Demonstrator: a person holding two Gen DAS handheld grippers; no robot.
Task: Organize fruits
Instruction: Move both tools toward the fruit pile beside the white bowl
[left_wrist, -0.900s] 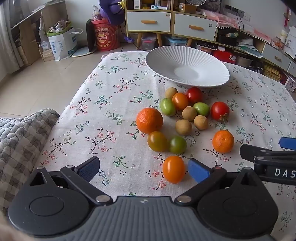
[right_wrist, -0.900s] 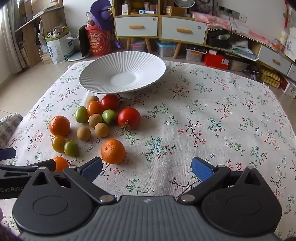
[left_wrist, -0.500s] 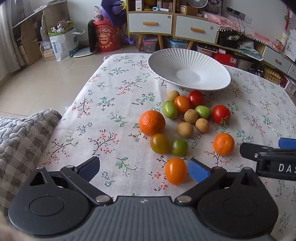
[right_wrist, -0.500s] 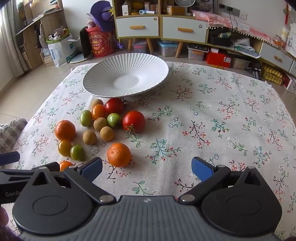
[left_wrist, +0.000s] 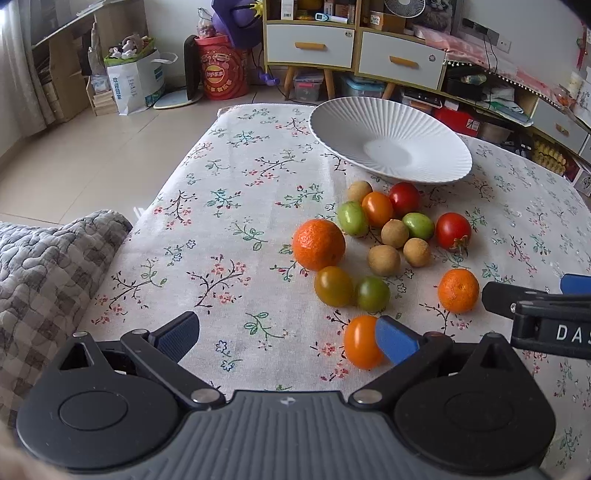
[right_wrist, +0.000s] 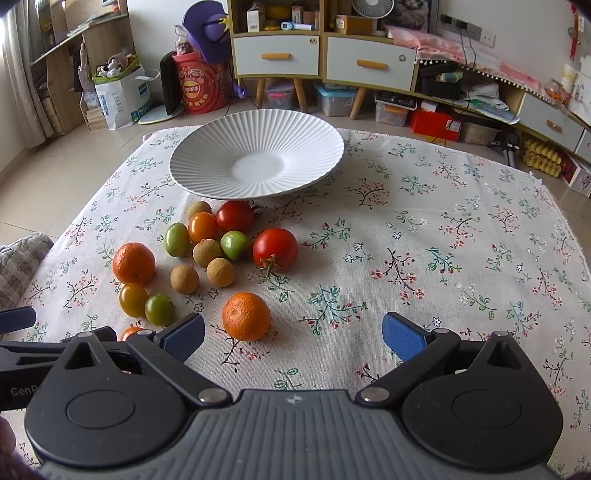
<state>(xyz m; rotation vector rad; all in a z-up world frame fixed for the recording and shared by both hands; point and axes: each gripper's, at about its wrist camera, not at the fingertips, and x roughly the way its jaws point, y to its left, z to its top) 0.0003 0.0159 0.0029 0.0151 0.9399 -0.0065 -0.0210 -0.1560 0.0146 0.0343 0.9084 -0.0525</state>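
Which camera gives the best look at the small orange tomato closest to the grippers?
The left wrist view: the small orange tomato shows almost whole on the tablecloth, only its right edge behind a blue pad. In the right wrist view just a sliver peeks out behind the gripper frames.

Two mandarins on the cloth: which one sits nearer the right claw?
The smaller mandarin, lying alone just ahead of the open right claw, near its left finger. The other mandarin sits farther left, touching the olive-orange tomato.
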